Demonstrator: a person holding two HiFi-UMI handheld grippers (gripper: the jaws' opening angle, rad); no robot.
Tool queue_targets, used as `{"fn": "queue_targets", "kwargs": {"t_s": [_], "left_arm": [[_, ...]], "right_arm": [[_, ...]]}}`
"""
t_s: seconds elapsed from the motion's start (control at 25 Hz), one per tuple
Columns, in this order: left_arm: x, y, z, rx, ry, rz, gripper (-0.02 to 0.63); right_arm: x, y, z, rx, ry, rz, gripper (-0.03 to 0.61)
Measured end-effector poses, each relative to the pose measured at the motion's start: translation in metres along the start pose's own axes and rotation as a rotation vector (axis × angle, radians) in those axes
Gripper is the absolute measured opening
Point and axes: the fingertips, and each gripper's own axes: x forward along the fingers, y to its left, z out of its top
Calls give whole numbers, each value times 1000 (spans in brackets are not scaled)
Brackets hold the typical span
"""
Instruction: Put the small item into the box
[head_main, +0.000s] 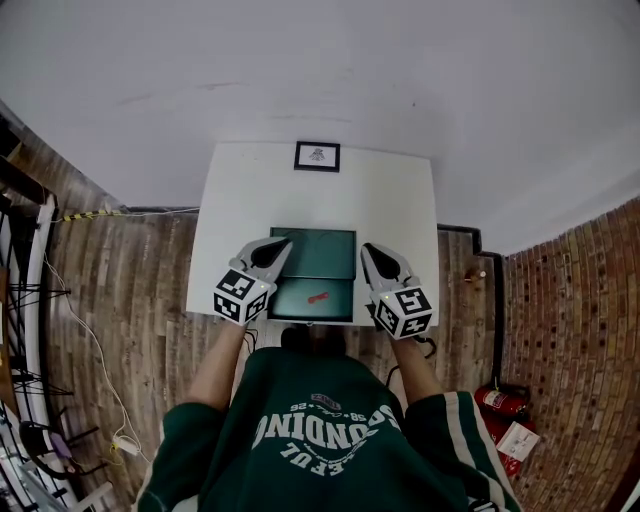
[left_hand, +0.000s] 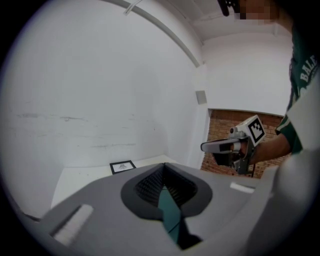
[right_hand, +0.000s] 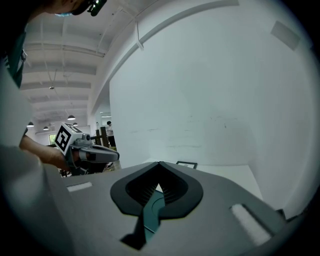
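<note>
One framed picture (head_main: 317, 156) behind green box (head_main: 312, 262)

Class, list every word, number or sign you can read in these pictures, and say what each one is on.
"BAL": white letters on the green shirt sleeve; the rest is cut off.
Large white lettering on the shirt front: upside down and creased, not surely readable.
Framed card: a small figure, no legible words.
Marker cubes: black-and-white patterns, no text.
Fire extinguisher label: too small to read.
</note>
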Motion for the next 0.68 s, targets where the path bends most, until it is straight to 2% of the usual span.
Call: {"fn": "queue_targets", "kwargs": {"t_s": [0.68], "left_arm": [[3, -7, -7, -10, 13, -17, 52]], "right_arm": [[-1, 0, -3, 3, 5, 8, 2]]}}
